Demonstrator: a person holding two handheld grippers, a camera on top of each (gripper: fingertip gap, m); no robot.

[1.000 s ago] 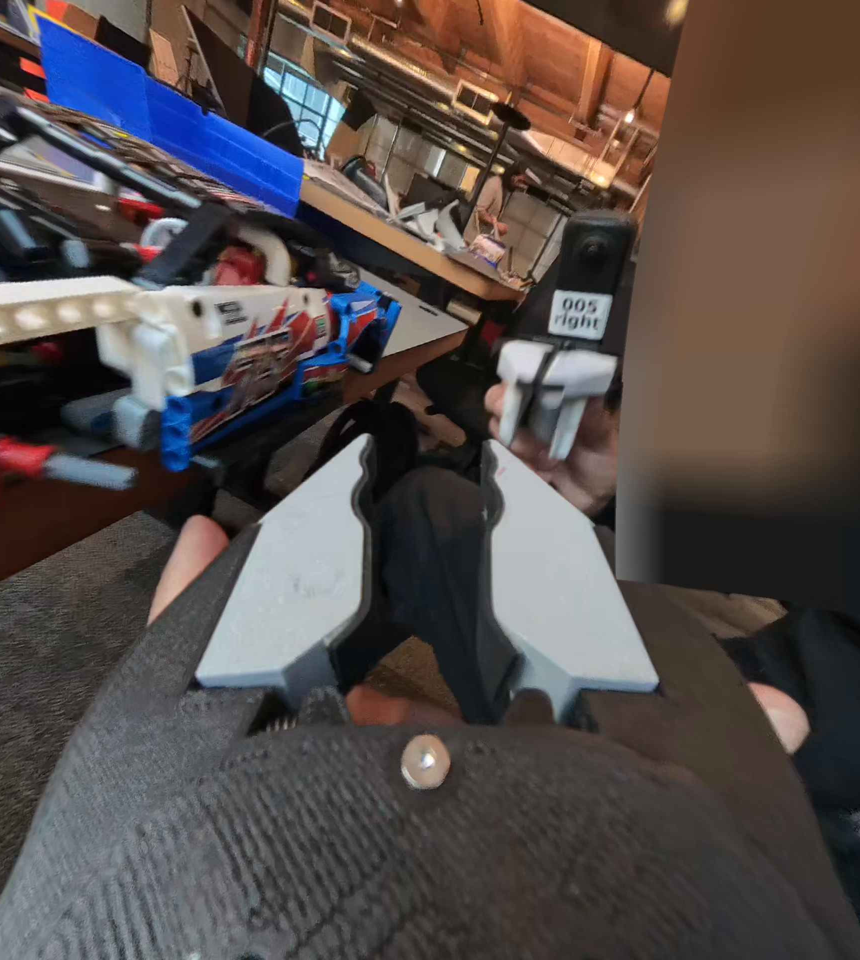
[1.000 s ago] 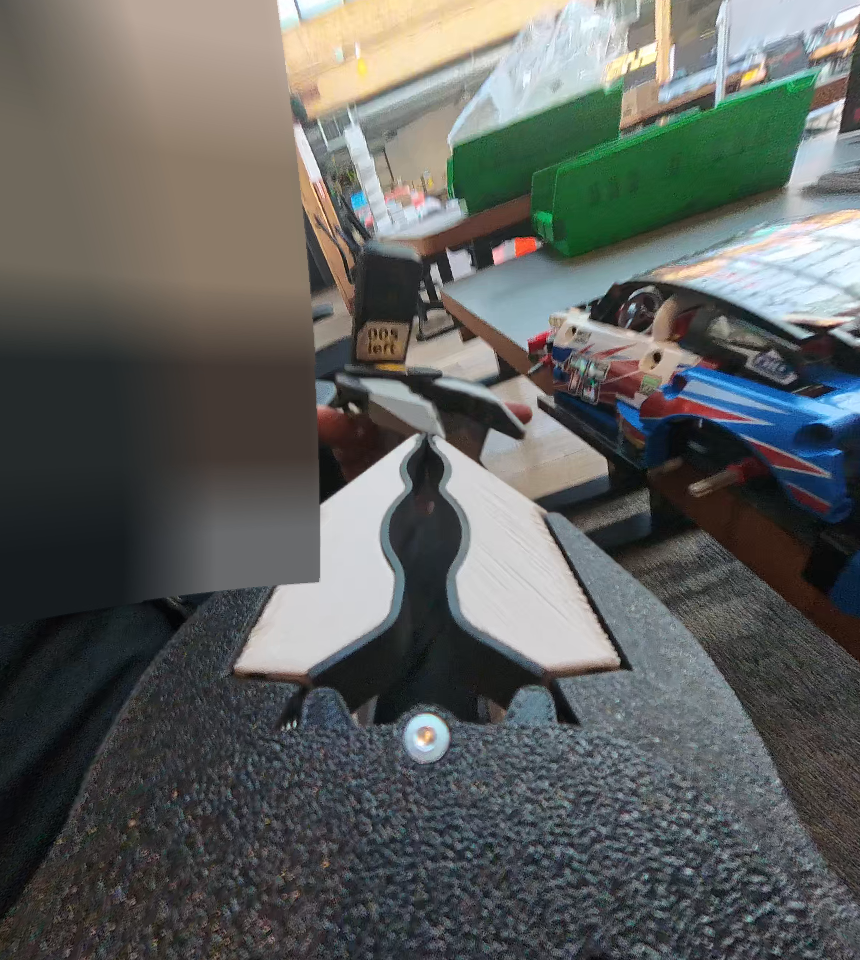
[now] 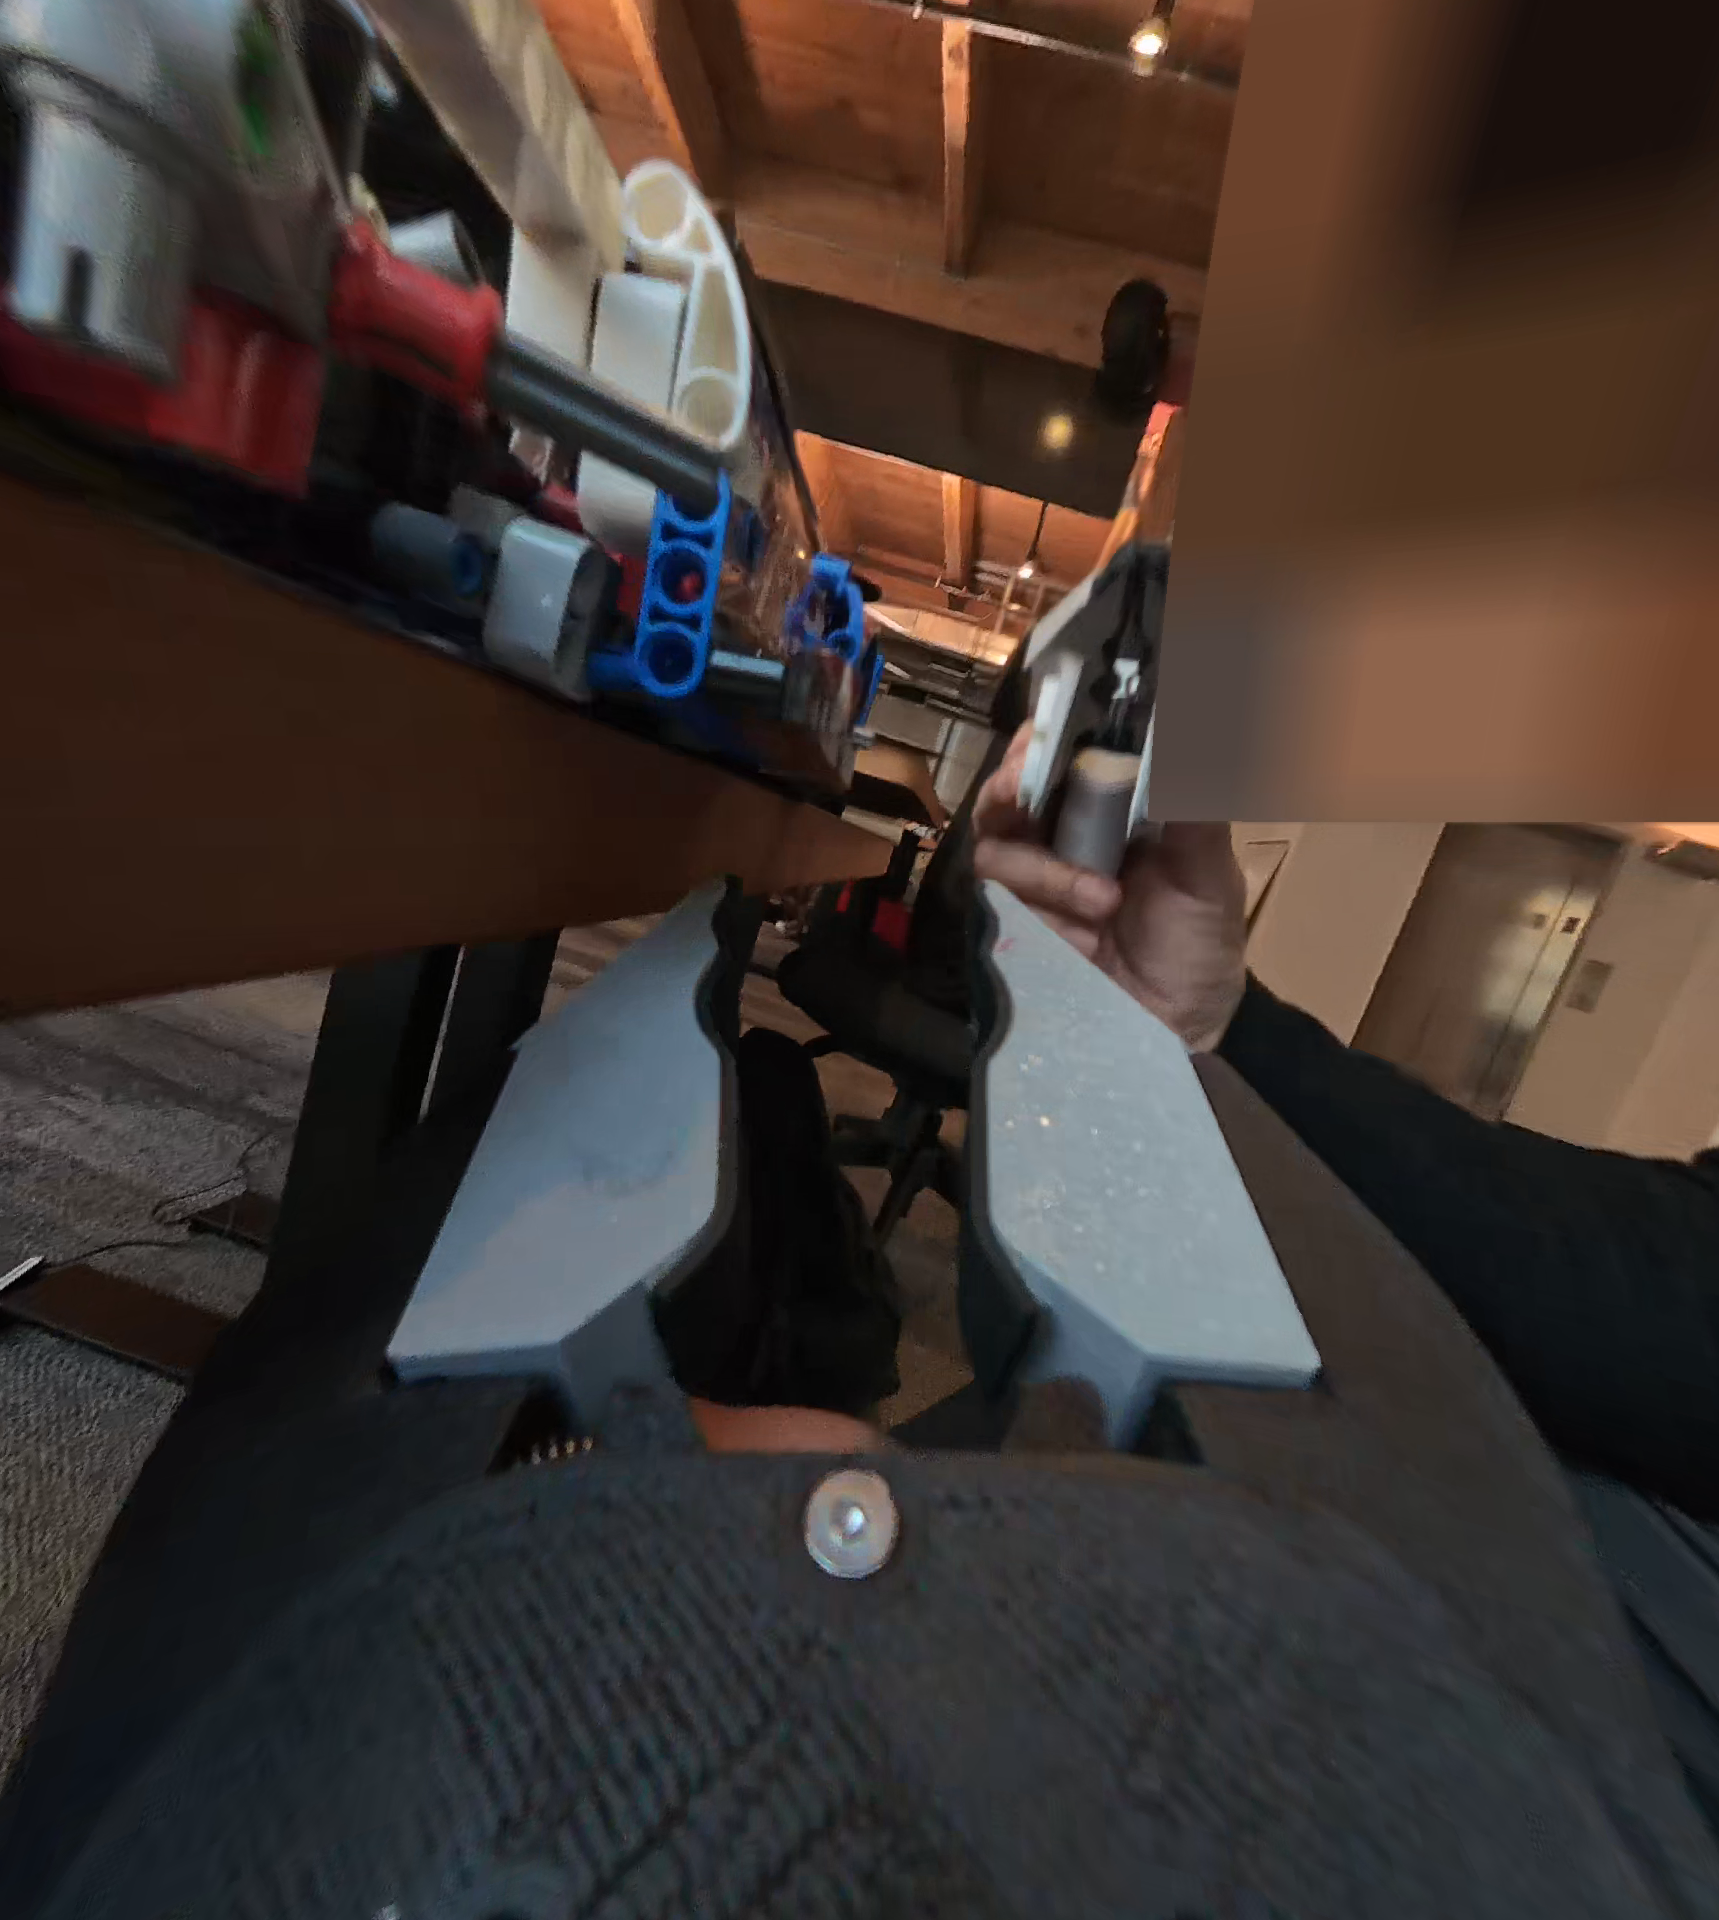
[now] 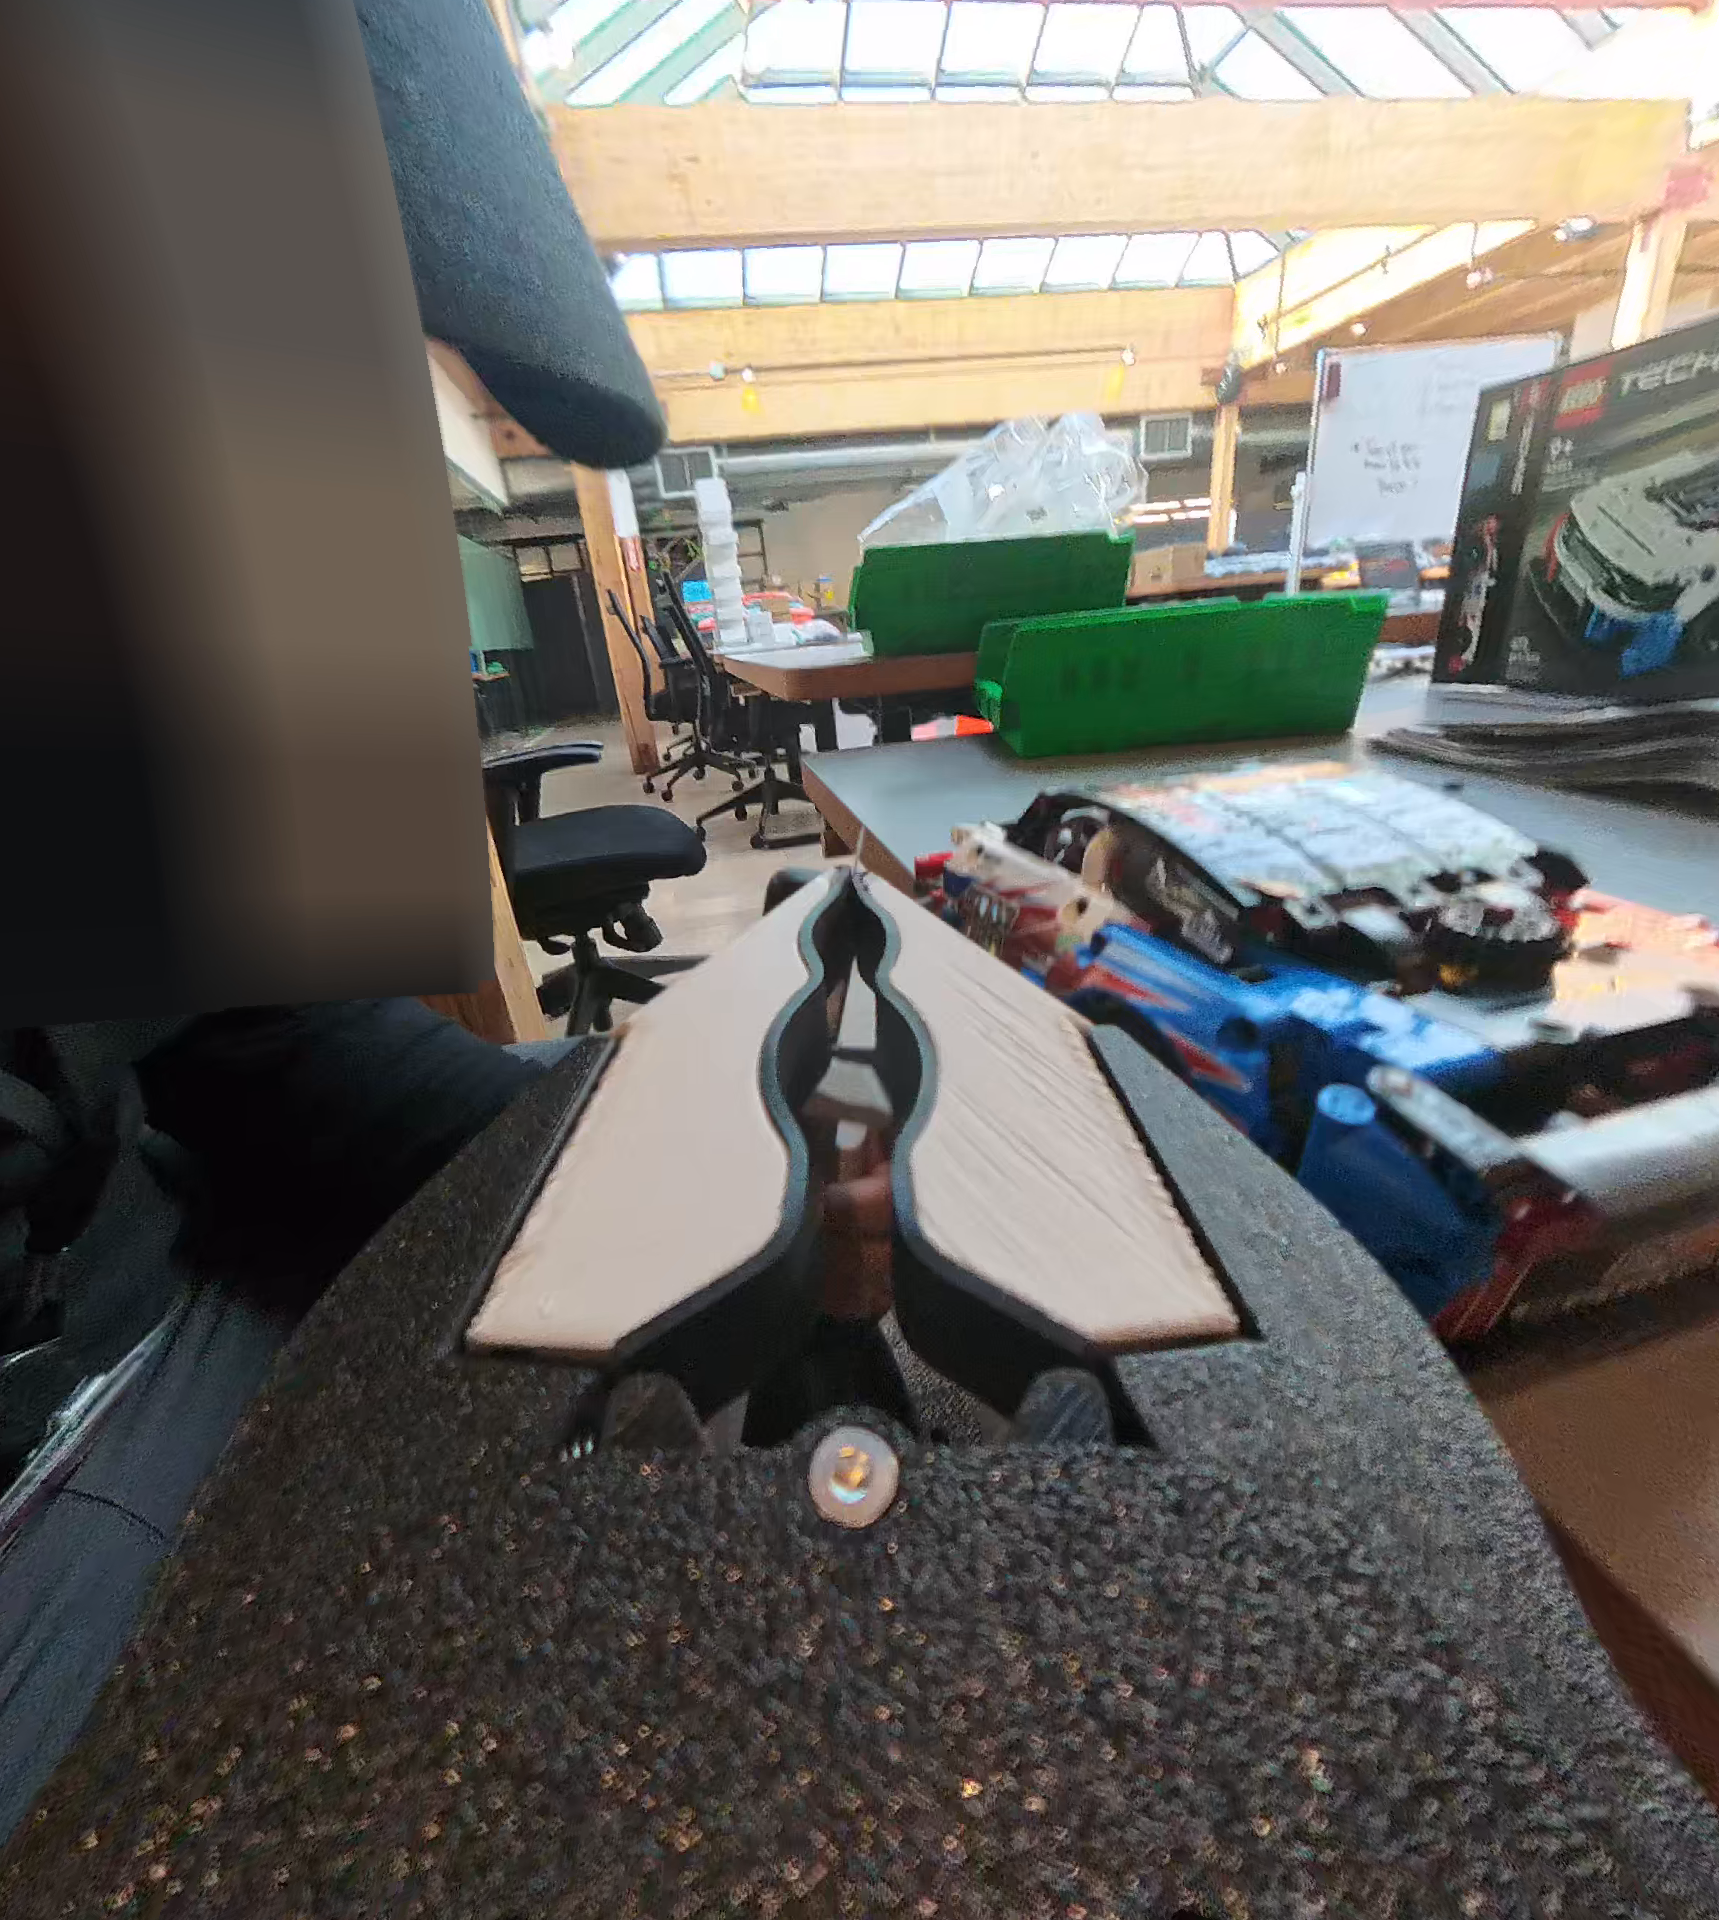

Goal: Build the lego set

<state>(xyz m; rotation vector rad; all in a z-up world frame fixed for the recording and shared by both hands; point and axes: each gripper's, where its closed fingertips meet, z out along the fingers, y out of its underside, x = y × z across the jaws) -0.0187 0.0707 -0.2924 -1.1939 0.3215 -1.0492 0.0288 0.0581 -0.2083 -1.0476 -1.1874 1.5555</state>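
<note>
Open workshop, timber beams overhead; table [image 4: 938, 790] grey-topped. Left gripper [image 3: 850, 925] below the table edge, jaws spread, empty. Right gripper [image 4: 855, 883] off the near edge, tips pinched together, apparently holding nothing. Only the right wrist view shows the lego car [image 4: 1354, 977] whole: long axis along the near edge, overhanging it. Green bins [image 4: 1177, 675] sit farther back.

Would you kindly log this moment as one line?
left tool: open, empty, below table edge | right tool: shut, empty, beside lego car | car: on table, untouched
</note>
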